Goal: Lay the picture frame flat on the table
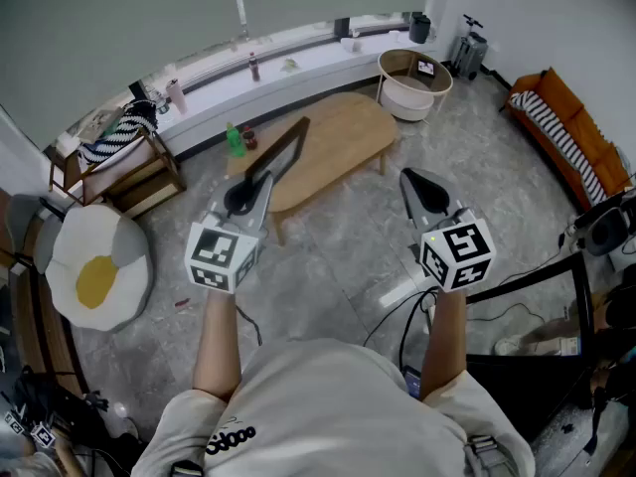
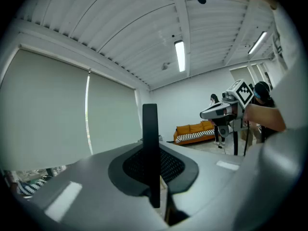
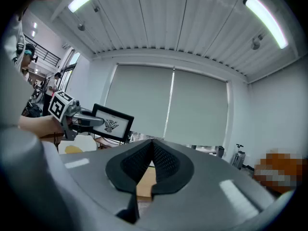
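Black frame edge fills the pinch of my left gripper (image 2: 150,163): its jaws are closed tight on one side of the picture frame (image 2: 150,129), which runs straight up between the pads. In the head view the frame is held in the air, tilted, over the near left end of the wooden coffee table (image 1: 338,142), not lying on it. My right gripper (image 3: 153,153) has its pads pressed together at the tips with nothing between them. From that side the frame's glazed face shows a white sheet with a dark motif; I can read no words on it. Each gripper's cube bears black-and-white square markers.
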